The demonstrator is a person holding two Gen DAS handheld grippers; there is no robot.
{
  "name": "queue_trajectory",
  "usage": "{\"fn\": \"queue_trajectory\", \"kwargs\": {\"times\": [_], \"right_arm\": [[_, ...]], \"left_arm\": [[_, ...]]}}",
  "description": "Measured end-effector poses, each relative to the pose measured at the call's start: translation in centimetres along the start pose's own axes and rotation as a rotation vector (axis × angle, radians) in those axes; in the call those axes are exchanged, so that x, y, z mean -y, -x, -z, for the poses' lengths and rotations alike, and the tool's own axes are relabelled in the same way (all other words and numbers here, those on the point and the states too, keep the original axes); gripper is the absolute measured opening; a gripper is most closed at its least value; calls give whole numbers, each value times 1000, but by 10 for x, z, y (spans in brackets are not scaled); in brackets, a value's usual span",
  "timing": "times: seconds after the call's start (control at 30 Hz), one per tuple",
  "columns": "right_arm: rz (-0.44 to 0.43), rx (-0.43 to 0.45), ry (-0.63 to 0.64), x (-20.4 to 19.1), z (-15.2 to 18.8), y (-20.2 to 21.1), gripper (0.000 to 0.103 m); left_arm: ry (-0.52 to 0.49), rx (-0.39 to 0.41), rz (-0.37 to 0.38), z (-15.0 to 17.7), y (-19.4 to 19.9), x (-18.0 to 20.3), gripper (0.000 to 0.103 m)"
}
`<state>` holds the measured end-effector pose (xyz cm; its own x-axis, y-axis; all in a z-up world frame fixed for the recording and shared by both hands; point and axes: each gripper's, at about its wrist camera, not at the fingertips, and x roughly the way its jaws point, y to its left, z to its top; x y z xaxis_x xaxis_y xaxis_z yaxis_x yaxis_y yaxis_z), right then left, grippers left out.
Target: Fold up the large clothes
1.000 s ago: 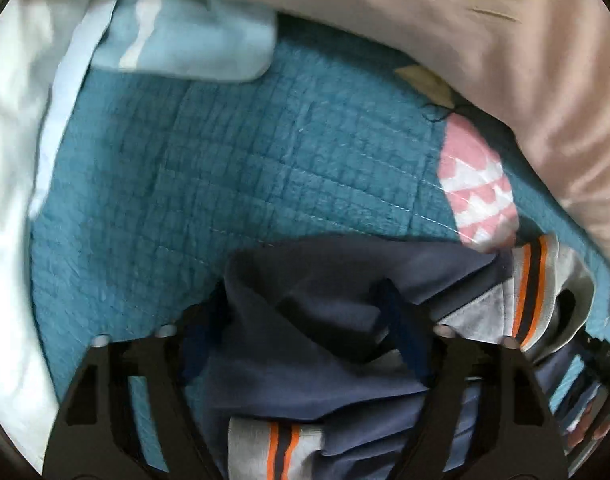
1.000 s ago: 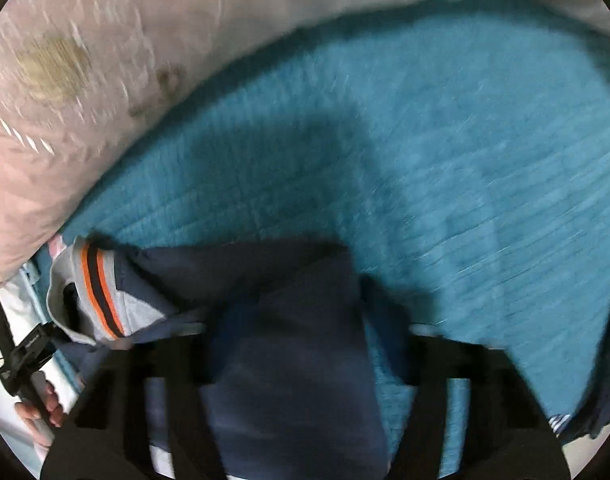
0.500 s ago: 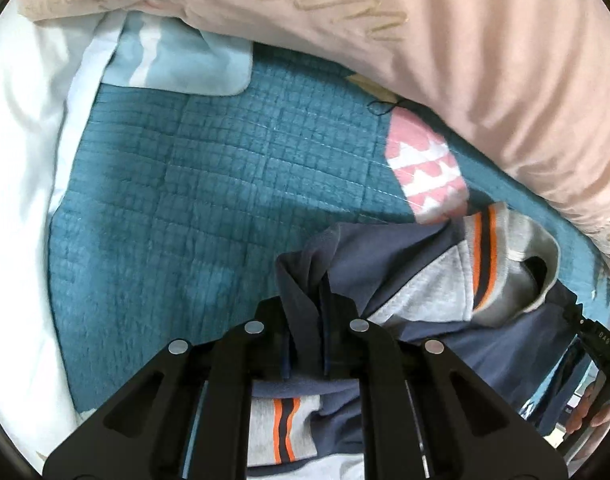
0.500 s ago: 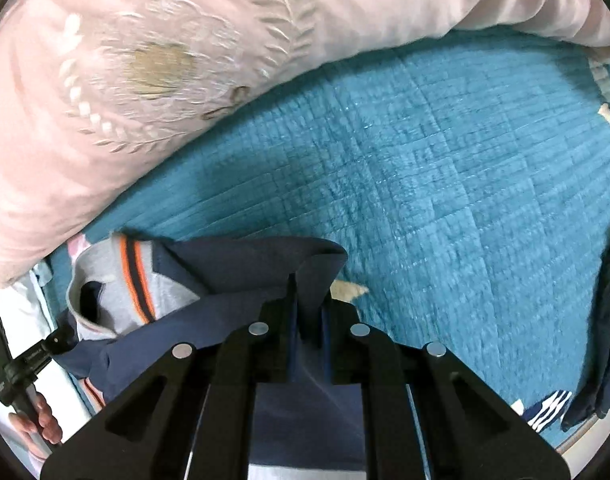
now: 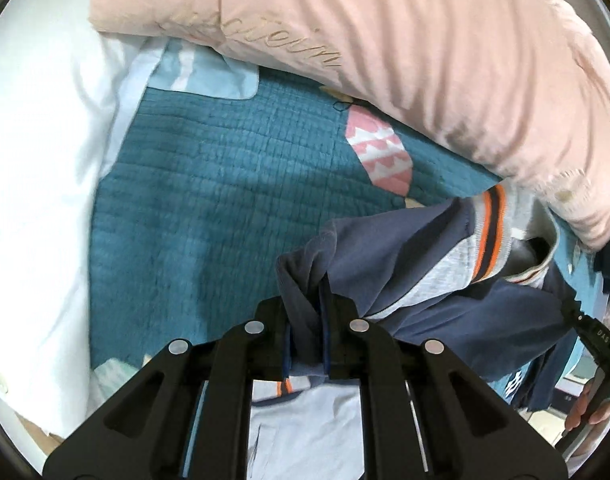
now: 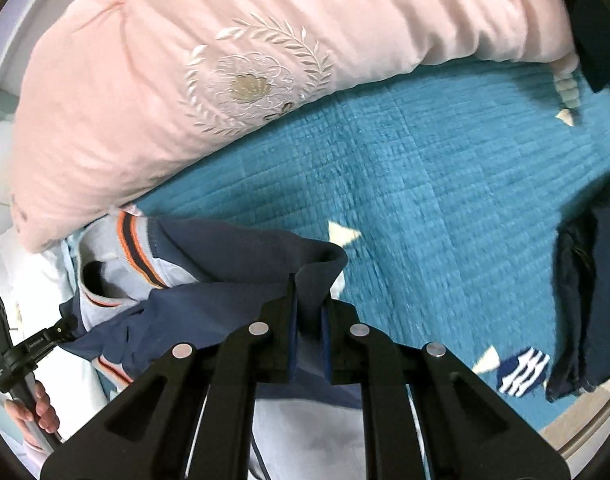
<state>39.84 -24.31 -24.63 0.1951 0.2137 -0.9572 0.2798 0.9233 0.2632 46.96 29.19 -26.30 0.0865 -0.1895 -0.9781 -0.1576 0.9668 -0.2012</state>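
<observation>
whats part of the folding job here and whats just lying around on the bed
In the job:
- navy sweatshirt with grey, orange-striped collar
- left gripper, shut on one bunch of its fabric
- right gripper, shut on another

Just lying about:
- pink pillow
- teal quilt
- white bedding
- dark garment at the quilt's edge

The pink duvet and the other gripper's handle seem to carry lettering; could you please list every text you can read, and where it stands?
"DAS": other gripper's black handle, left wrist view.
Gold script embroidery: pink duvet, too distorted to read.
White print: same handle, right wrist view, too small.
</observation>
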Motion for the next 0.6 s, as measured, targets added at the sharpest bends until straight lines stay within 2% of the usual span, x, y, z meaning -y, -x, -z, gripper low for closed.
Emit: {"fn": "queue_trajectory", "kwargs": {"times": [0.13, 0.27, 0.43, 0.6], "right_arm": [[-10, 19, 4, -4, 20, 16, 8], [-21, 36, 25, -2, 47, 38, 8], [-43, 47, 33, 9, 91, 60, 8], [-54, 42, 54, 29, 148, 68, 8]], "left_arm": [[-4, 19, 6, 28, 24, 10, 10], [-35, 43, 7, 57, 30, 14, 10], [-70, 53, 34, 94, 25, 0, 10], [-102, 54, 47, 145, 20, -18, 10]]}}
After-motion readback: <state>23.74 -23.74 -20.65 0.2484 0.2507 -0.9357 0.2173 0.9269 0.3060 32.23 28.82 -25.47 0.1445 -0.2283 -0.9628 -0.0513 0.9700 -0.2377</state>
